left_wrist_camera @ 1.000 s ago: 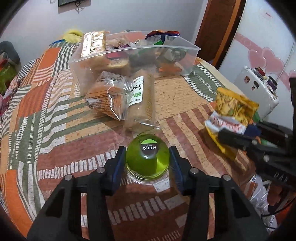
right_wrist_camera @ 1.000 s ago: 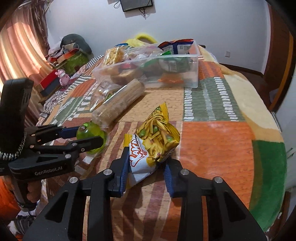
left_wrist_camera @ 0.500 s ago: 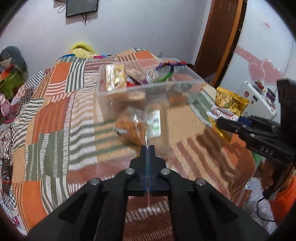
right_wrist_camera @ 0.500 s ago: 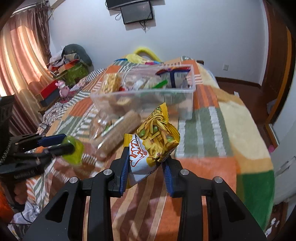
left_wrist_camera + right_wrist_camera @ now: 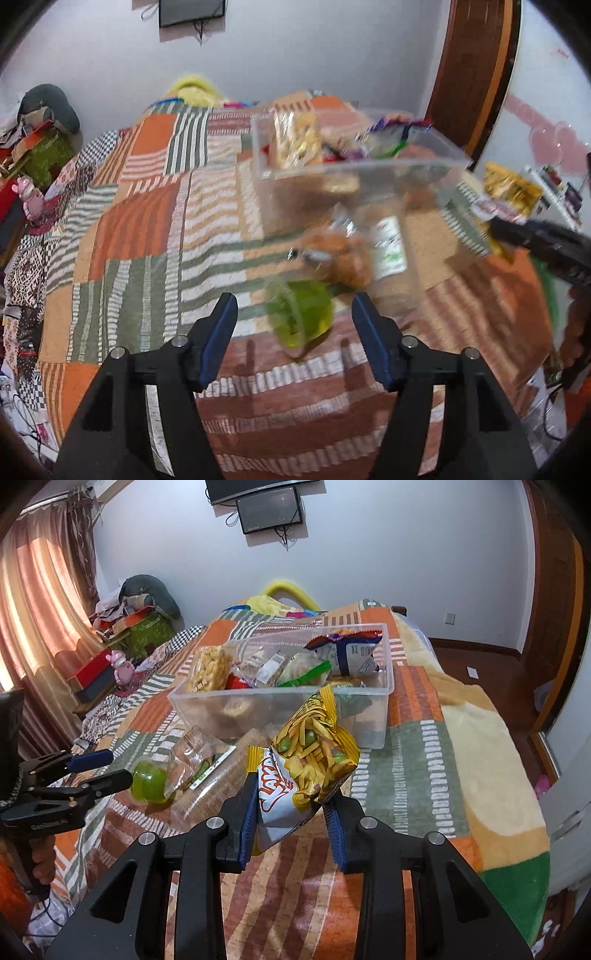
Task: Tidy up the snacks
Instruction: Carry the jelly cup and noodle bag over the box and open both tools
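Left claw reopened since earlier, one green jelly cup (blurred) loose; right claw grips one chip bag

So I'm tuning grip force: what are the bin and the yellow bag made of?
Bin: looks like clear rigid plastic; snacks show through its straight walls. Yellow bag: glossy printed film, probably plastic or foil, creased where the right gripper pinches it.

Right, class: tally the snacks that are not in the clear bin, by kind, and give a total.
Green jelly cup: 1
Yellow crisp bag: 1
Clear-wrapped packs: 2 (bread pack, biscuit roll)
Total: 4
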Motion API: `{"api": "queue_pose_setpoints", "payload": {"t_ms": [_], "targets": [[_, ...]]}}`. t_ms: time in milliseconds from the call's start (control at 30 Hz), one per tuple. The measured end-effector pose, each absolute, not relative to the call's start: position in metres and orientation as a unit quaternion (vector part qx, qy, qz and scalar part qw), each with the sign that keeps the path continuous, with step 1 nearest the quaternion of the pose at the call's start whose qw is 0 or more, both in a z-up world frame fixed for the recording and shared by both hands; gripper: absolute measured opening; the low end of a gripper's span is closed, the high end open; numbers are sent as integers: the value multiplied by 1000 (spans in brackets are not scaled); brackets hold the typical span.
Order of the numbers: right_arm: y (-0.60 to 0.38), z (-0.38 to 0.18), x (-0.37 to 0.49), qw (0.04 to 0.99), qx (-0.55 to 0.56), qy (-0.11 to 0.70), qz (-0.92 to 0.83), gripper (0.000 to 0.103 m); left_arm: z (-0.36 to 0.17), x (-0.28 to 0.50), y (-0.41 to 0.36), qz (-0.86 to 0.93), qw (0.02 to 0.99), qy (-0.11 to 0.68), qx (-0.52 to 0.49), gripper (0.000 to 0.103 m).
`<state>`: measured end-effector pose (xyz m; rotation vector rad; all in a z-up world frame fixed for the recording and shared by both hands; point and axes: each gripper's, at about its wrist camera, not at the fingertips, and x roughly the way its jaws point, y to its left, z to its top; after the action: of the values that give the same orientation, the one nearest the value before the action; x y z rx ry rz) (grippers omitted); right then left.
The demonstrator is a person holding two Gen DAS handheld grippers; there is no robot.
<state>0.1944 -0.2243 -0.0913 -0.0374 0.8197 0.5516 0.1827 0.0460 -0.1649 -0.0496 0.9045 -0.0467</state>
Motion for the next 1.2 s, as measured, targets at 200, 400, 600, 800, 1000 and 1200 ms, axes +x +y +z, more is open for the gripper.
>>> {"api": "queue_pose_setpoints", "payload": {"t_ms": [200,400,600,800,1000,1200], "targets": [[-225,-96,196,879,-20,399,260,30,-195,201,56,-29,880,468,-74,65],[-226,-97,201,879,-21,403,254,30,-213,215,46,-13,876,477,-68,52],[-228,-91,205,883,-15,394,253,30,-199,208,47,1,893,448,-51,40],[-226,-83,219,890,-13,380,252,30,-168,209,52,-4,904,425,-45,40],[-220,-69,240,900,-15,358,249,30,-130,232,43,-24,920,390,-44,40],[-209,-67,268,901,-15,356,248,30,-108,268,23,-53,927,367,-45,40]]}}
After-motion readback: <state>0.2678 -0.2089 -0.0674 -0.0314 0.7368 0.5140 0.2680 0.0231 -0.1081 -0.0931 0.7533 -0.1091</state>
